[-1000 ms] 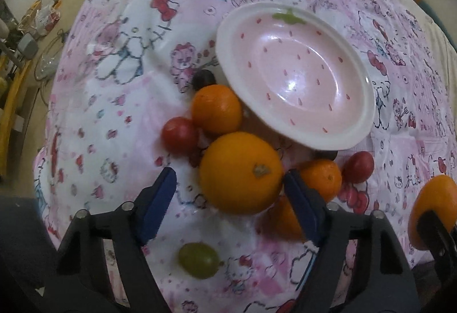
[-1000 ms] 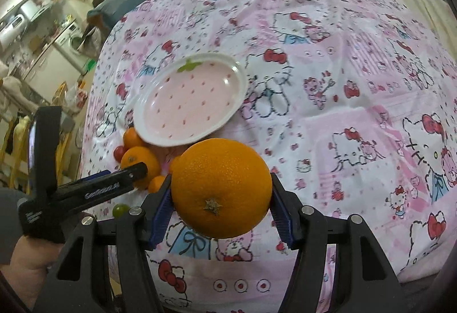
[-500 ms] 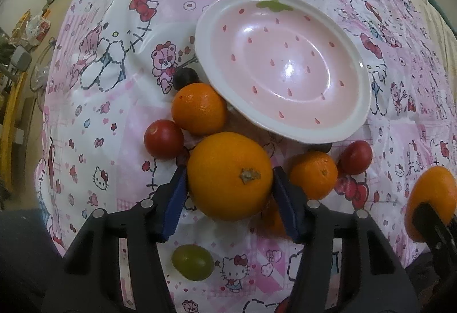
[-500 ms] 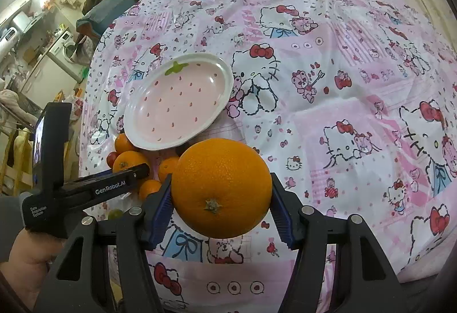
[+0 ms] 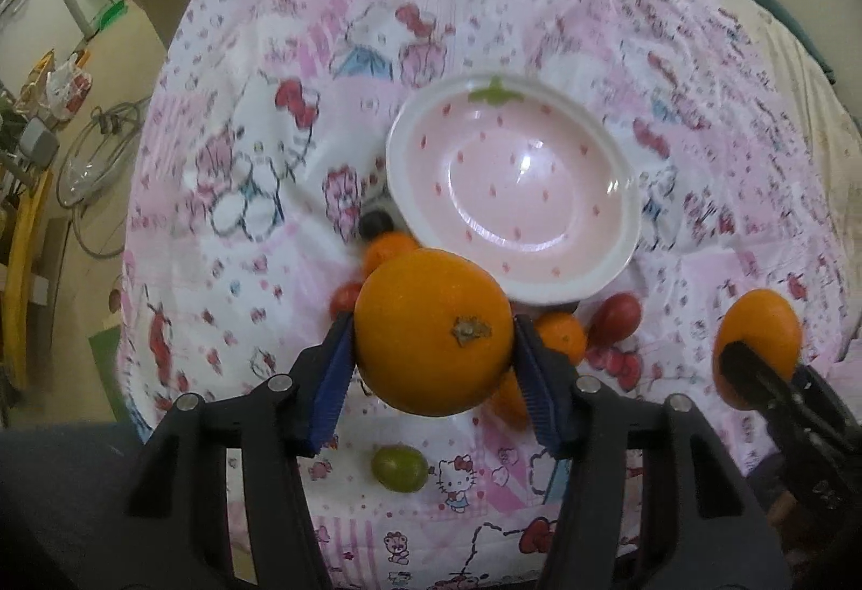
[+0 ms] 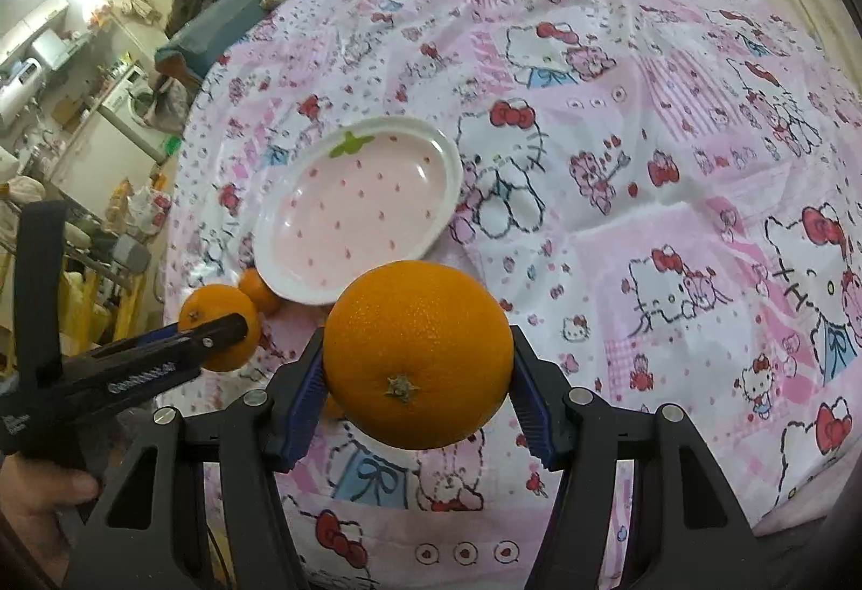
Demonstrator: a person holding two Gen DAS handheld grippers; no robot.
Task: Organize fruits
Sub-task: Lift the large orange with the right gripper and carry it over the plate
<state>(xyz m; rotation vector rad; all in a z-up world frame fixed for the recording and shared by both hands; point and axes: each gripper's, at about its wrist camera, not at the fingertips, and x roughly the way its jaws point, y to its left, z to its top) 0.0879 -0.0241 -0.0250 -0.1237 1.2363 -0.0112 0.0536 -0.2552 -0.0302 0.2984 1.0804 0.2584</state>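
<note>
Both grippers holding an orange each, above the cloth.

Left gripper (image 5: 433,366) pinches an orange (image 5: 433,331) just short of the pink plate (image 5: 625,234); right gripper (image 6: 417,385) clamps another orange (image 6: 417,355). Small fruit by the plate, blurry, maybe tomatoes (image 5: 614,318).

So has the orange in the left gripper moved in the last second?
Yes. The left gripper closed on the big orange and lifted it off the cloth; it now overlaps the plate rim.
</note>
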